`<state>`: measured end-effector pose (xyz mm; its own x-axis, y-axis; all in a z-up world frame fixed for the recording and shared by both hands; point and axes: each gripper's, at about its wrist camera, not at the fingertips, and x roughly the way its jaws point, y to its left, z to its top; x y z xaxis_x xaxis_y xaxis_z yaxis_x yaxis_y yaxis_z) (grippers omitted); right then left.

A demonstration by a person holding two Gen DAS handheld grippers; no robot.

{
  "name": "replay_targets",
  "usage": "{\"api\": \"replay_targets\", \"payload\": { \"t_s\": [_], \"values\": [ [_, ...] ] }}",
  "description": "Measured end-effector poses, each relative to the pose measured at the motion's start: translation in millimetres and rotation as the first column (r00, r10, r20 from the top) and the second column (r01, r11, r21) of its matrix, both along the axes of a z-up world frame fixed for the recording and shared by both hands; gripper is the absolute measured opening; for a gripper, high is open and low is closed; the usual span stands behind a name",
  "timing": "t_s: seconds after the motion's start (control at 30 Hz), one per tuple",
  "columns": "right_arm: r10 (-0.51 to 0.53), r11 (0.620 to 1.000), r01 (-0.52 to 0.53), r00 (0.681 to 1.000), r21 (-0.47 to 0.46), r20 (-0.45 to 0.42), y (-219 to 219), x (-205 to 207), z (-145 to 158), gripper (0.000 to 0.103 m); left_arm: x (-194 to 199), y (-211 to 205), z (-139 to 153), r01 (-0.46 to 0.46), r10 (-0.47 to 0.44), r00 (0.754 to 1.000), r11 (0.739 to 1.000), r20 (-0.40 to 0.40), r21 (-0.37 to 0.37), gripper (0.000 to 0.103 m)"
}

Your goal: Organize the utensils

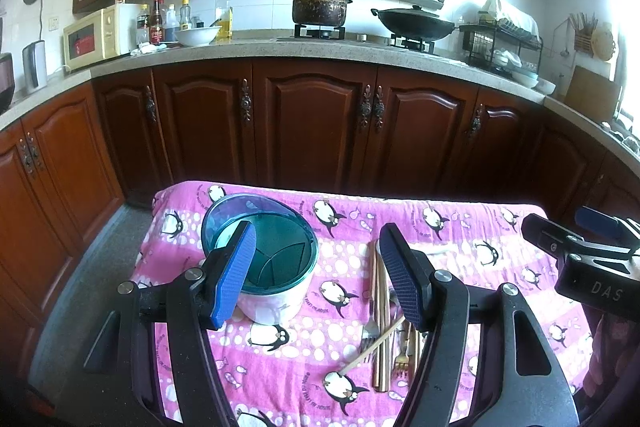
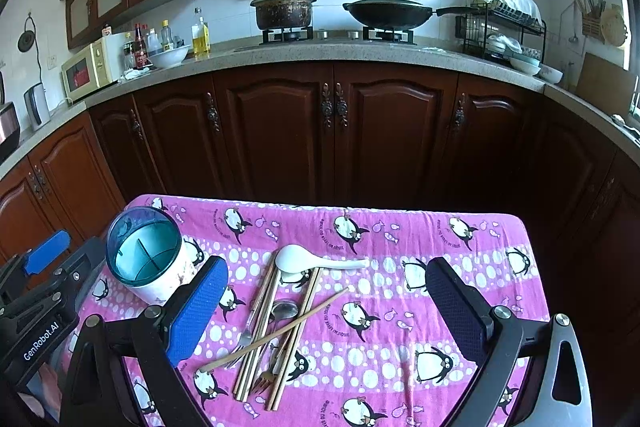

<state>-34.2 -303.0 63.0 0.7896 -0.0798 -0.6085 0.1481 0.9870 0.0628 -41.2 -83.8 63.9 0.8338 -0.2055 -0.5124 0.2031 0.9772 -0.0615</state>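
I find my right gripper (image 2: 326, 307) spread wide and empty above the utensil pile (image 2: 276, 323) lying mid-cloth on the penguin tablecloth (image 2: 440, 239). My left gripper (image 1: 316, 279) is likewise spread, the utensil holder (image 1: 272, 267) standing between its fingers, untouched.

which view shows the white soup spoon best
The right wrist view. There the white soup spoon lies fully visible on the pink cloth, bowl to the left, touching the chopsticks' far ends. In the left wrist view only a sliver of its handle shows past the gripper finger.
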Motion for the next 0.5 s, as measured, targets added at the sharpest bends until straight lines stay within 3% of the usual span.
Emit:
{"api": "replay_targets", "payload": {
  "t_s": [0.5],
  "values": [
    [0.009,1.000,-0.009,1.000,-0.002,-0.019,0.6,3.0,-5.8,0.099,1.9,-1.1,-7.5,-0.005,0.005,1.000,1.000,-0.010,0.001,0.065]
  ]
}}
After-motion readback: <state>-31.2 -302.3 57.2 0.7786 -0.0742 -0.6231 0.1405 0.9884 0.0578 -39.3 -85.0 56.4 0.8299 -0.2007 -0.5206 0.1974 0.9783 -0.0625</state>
